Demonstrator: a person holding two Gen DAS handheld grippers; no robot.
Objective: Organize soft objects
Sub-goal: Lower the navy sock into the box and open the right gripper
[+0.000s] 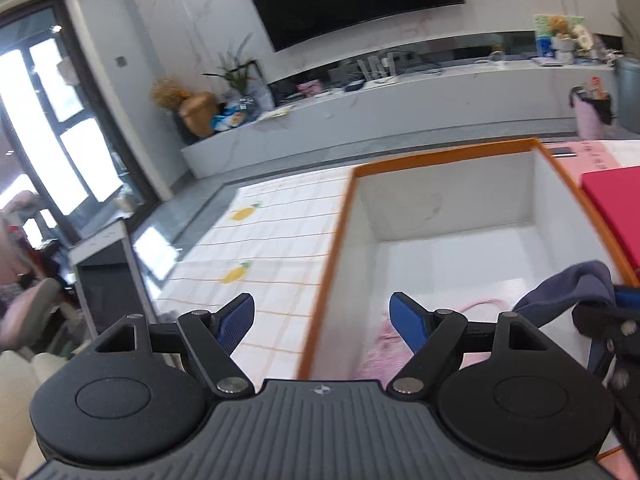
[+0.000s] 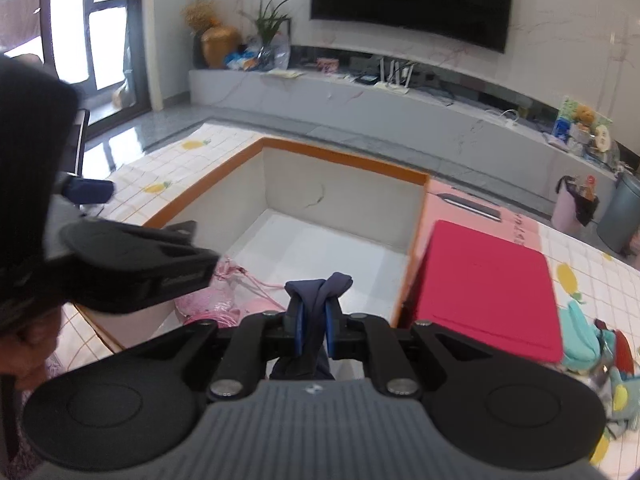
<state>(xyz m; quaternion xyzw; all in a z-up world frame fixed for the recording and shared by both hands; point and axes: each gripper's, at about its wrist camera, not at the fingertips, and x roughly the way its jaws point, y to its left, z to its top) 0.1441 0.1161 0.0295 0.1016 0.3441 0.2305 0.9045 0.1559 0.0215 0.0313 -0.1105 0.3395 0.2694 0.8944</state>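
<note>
The right tool (image 2: 313, 320) pinches a dark blue cloth (image 2: 320, 292) between its nearly closed pads, above the near edge of an orange-rimmed white box (image 2: 344, 156). The left tool (image 1: 322, 316), jaws wide and empty, hovers beside it. A pink item (image 2: 216, 300) lies in the box, just ahead-left of the right tool.

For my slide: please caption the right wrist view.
Right gripper holds navy cloth over the orange-rimmed box.

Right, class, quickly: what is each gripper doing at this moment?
Left gripper: open, nothing between its fingers.
Right gripper: shut on a dark blue cloth, held over the box.
</note>
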